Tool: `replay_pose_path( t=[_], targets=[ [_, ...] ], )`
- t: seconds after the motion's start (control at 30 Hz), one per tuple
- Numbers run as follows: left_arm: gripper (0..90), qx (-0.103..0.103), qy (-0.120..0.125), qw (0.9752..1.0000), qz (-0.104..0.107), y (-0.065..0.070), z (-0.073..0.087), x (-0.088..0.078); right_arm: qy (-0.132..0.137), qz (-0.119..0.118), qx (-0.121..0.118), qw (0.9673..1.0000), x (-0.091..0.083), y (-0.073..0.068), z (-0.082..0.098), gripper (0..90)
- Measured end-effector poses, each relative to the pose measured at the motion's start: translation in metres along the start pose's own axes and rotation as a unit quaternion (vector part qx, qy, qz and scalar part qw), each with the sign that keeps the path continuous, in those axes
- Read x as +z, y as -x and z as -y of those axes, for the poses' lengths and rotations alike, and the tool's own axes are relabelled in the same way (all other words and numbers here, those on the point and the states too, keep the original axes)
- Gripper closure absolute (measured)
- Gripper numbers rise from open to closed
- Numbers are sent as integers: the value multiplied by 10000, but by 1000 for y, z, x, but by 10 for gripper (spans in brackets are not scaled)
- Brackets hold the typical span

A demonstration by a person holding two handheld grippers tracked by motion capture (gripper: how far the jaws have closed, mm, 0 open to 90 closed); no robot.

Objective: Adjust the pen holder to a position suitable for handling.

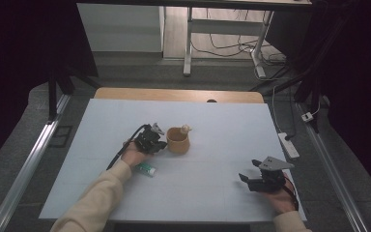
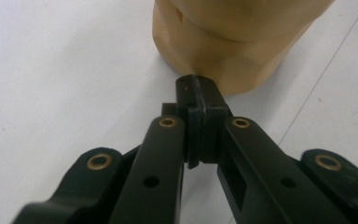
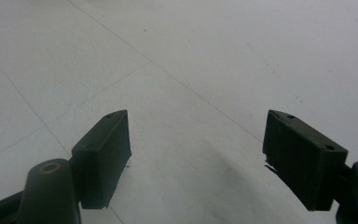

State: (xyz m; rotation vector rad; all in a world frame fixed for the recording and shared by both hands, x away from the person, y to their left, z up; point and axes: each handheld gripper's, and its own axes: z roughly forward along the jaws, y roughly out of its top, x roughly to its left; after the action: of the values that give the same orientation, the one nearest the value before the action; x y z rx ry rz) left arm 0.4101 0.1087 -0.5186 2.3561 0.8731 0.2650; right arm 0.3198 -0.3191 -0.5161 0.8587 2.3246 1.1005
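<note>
A tan wooden-looking cup (image 1: 178,140) stands upright on a white table (image 1: 212,193), right in front of the left gripper (image 1: 160,143). That gripper's jaws are pressed together, holding nothing, tips at the cup's lower wall (image 2: 223,65), touching or nearly so. A pale, rounded item (image 1: 186,128) peeks over the cup's far rim. The cup looks stiff, light and smooth, so likely to slide if nudged; the rim or wall seems the best place to grasp. A small green-and-white packet (image 1: 145,169) lies behind the left gripper. The right gripper (image 1: 249,178) rests well apart, jaws spread, empty
</note>
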Motion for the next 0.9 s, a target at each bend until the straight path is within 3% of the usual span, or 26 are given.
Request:
replay_pose_path(
  t=[0.47,0.77,0.9],
  targets=[
    [885,10,44,10000,55,-1,-8,8,-36,-2,-16,10000,0,0,1,227],
    [886,-9,326,9995,-7,-8,-4,-19,-24,16,3,10000,-2,1,1,228],
    [793,24,470,9988,143,-11,4,-37,-28,20,-16,10000,-3,0,1,228]
  ],
)
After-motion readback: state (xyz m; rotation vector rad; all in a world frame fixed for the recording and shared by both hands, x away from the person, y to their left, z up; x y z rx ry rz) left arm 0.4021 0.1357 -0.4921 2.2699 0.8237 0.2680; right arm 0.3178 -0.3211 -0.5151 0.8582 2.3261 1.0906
